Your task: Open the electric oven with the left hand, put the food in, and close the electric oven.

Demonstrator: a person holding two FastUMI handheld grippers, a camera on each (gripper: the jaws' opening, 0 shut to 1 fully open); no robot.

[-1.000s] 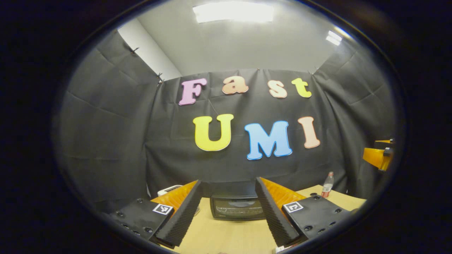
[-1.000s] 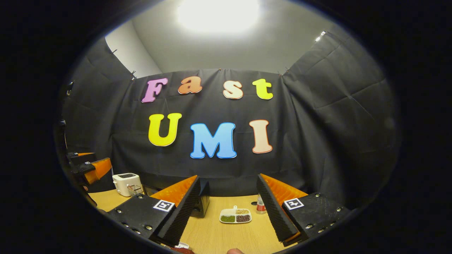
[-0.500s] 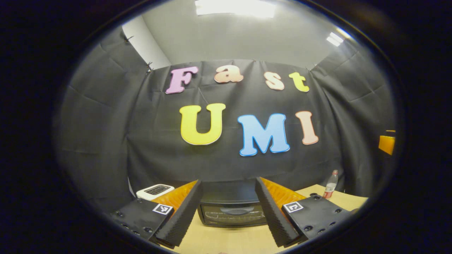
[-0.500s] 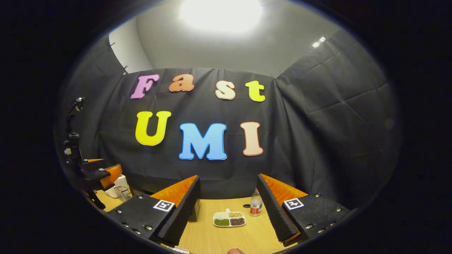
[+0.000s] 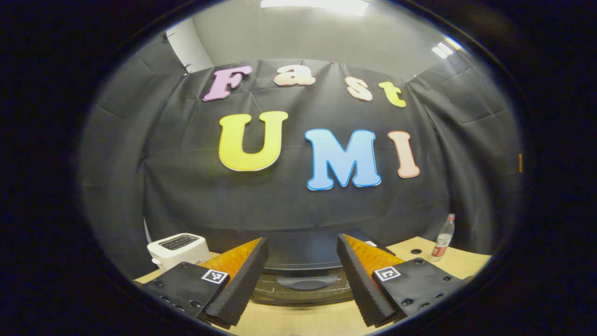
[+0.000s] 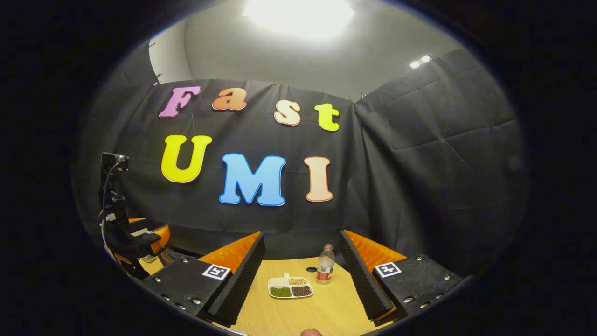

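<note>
Closer now, our left gripper (image 5: 302,284), jaws apart, faces the oven (image 5: 303,270) door handle (image 5: 307,281); next we clamp it. Right gripper (image 6: 302,280) waits apart over the food tray (image 6: 290,288).

Black electric oven (image 5: 303,270), door shut w/ handle up top, food tray (image 6: 290,288) on table

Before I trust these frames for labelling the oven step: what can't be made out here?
- Black electric oven, left gripper view: both sides hidden behind the left gripper's fingers; controls unseen.
- White divided tray of food, right gripper view: contents too small to identify.
- Clear plastic bottle: label too small.
- White toaster: base cut off.
</note>
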